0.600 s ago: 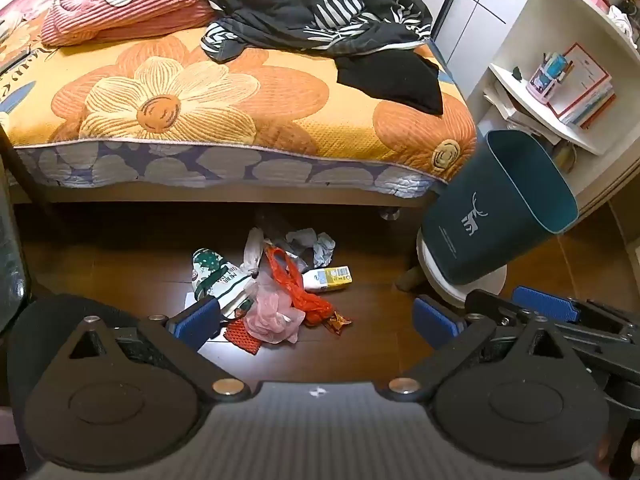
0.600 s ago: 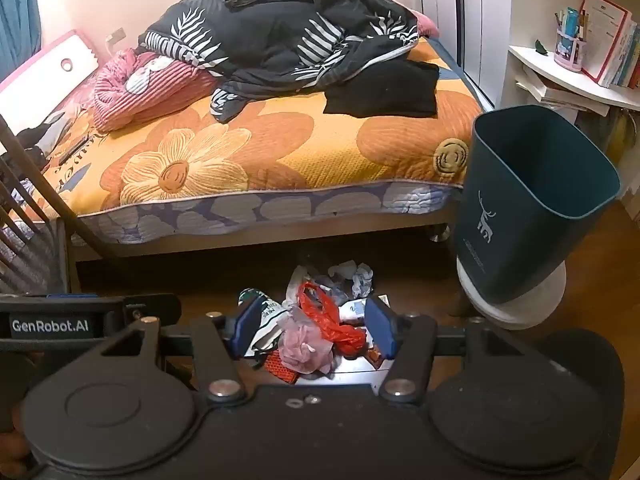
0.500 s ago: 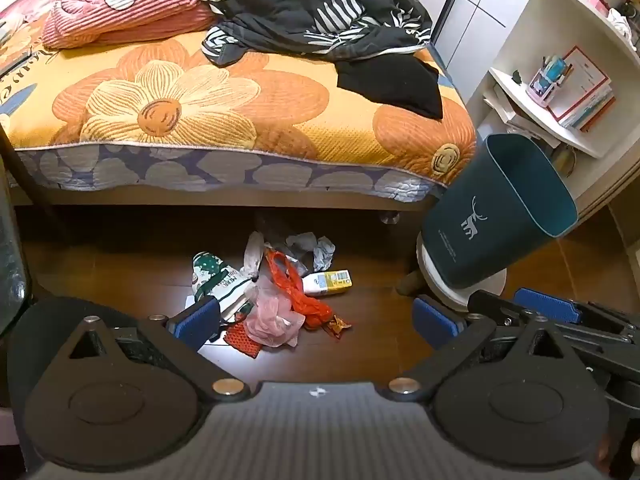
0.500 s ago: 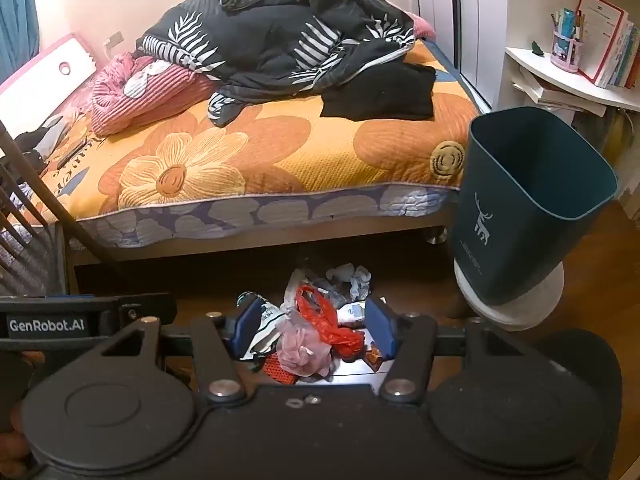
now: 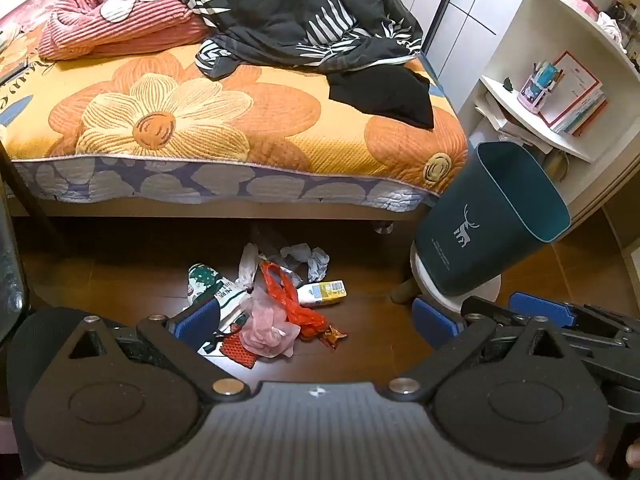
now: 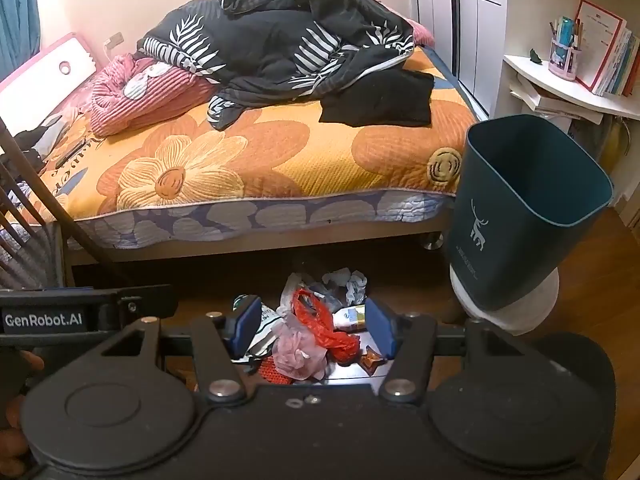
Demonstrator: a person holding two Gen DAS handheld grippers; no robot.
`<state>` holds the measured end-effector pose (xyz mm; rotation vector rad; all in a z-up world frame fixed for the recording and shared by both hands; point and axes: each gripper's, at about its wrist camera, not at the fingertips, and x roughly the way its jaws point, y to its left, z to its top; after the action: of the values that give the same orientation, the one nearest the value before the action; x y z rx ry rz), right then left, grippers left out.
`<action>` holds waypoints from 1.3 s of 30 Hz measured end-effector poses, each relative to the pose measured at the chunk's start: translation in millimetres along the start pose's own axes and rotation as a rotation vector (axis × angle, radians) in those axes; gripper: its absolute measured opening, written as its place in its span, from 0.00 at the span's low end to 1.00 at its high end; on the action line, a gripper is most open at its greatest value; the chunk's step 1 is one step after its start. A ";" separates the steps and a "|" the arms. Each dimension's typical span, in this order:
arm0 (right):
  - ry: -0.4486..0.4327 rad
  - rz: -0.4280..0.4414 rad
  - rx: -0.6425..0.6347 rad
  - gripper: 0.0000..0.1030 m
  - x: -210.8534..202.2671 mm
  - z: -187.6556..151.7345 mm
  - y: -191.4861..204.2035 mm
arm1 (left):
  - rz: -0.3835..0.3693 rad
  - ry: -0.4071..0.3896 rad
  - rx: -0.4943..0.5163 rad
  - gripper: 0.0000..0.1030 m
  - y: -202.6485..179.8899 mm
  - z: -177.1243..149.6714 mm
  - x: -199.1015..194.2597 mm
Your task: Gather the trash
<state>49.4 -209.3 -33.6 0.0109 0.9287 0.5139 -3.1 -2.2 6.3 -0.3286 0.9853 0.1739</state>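
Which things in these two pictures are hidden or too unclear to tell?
- Bin: its bottom inside is hidden by its own wall, both views.
- Trash pile: its near edge is hidden behind the right gripper, right wrist view.
- Milk carton: print too small to read, left wrist view.
- Floor under the bed: too dark, both views.

we see a dark teal plastic waste bin (image 6: pixel 524 216) printed with a pale deer, an orange quilted bedspread (image 5: pixel 240 120) with big cream flowers, and a black duvet (image 6: pixel 280 40) patterned in white leaves. on the brown wooden floor (image 5: pixel 120 272) lie a red mesh bag (image 5: pixel 292 304) and a pink crumpled plastic bag (image 5: pixel 268 332).
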 end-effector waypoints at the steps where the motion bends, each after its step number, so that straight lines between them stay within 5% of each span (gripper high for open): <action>1: -0.002 -0.001 -0.001 0.56 -0.7 0.6 -0.1 | -0.001 -0.001 0.002 1.00 0.3 0.8 0.1; 39: -0.017 -0.014 -0.017 0.55 -2.9 -1.2 3.6 | -0.002 -0.017 0.011 1.00 -4.7 0.5 -4.6</action>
<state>45.6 -207.7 -31.4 -0.0060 0.9077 0.5082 -3.9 -6.4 11.3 -0.3179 0.9692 0.1694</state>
